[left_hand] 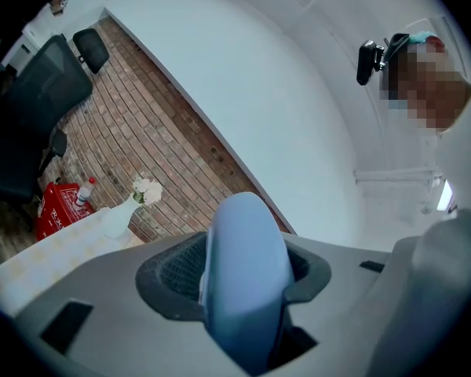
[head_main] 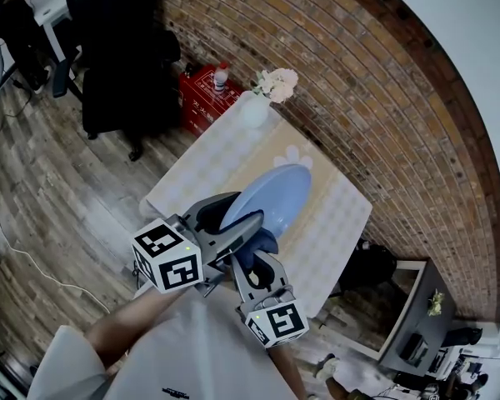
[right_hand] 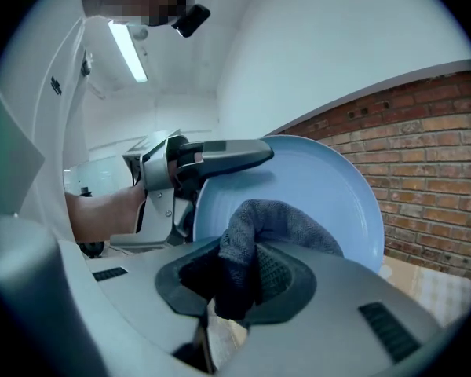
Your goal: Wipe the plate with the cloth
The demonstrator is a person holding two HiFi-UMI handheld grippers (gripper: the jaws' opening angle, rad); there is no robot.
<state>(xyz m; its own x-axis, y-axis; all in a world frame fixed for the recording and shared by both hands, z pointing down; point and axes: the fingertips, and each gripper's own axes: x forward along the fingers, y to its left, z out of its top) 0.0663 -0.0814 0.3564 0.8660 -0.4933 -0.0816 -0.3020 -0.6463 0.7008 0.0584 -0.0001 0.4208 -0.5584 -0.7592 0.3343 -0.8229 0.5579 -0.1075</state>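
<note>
Above the table (head_main: 337, 223), the light blue plate (head_main: 275, 192) is held tilted up on edge. At its 7 o'clock rim the left gripper (head_main: 236, 221) has its jaws closed tight on the edge, one on each face. At 6 o'clock the right gripper (head_main: 258, 257) has its jaws pinched on a bunched grey cloth (right_hand: 261, 225), which presses against the plate's inner face. A white vase of flowers (head_main: 257, 107) stands at the table's 12 o'clock end, with a red crate (head_main: 202, 97) at 11 o'clock beyond it.
</note>
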